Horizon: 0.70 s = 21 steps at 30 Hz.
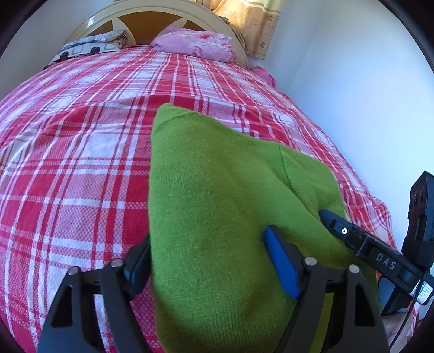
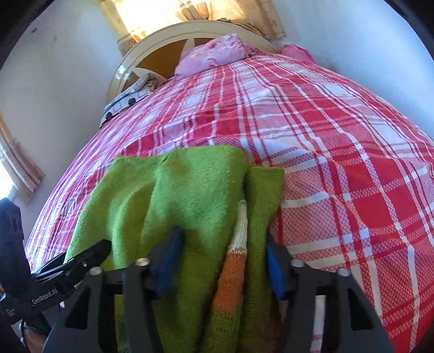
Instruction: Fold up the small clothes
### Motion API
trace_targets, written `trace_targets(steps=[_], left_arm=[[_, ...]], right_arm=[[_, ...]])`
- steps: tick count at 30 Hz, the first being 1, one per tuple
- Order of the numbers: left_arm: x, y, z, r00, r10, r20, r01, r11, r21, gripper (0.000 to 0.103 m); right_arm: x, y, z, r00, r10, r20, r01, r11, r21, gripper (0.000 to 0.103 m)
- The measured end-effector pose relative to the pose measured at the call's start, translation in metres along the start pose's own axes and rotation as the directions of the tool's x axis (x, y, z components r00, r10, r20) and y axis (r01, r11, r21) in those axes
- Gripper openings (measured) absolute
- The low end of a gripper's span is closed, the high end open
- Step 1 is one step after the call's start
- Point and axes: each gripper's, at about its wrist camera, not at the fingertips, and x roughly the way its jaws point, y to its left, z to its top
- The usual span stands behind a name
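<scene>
A small green knitted garment (image 1: 217,195) lies on the red and white checked bedspread (image 1: 81,163), near its front edge. In the right wrist view the garment (image 2: 190,195) shows an orange and cream striped part (image 2: 236,258). My left gripper (image 1: 206,255) has the green cloth between its blue fingers (image 1: 282,266), which stand wide apart. My right gripper (image 2: 222,260) also has the cloth lying between its wide-set blue fingers (image 2: 169,260). Each gripper shows at the edge of the other's view: the right (image 1: 360,244), the left (image 2: 73,263).
A pink pillow (image 1: 198,43) and a patterned pillow (image 1: 92,46) lie by the cream headboard (image 1: 152,13). A white wall (image 1: 352,95) runs along the bed's right side. Curtains (image 2: 190,10) hang behind the headboard.
</scene>
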Motion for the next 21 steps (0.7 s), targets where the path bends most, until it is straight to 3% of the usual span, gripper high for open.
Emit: trace_targets(steps=[5,9,15,21], left_arm=[[-0.002,-0.009,-0.001,0.999,0.033,0.019,-0.034,0.999,0.037,0.072],[-0.001,-0.007,0.0,1.0,0.024,0.006,-0.024,1.0,0.017,0.072],[0.001,-0.014,0.004,0.997,0.073,0.003,-0.073,0.997,0.029,0.071],[-0.001,-0.022,0.004,0.993,0.116,0.033,-0.118,0.991,0.07,0.063]], right_arm=[[0.0,-0.001,0.0,1.0,0.007,0.007,-0.007,1.0,0.009,0.048],[0.003,-0.008,0.001,1.0,0.023,-0.013,-0.022,0.999,0.04,0.056],[0.005,-0.007,0.001,0.999,0.036,-0.02,-0.035,0.999,0.041,0.059],[0.002,0.0,0.0,1.0,0.028,-0.005,-0.028,1.0,0.002,0.042]])
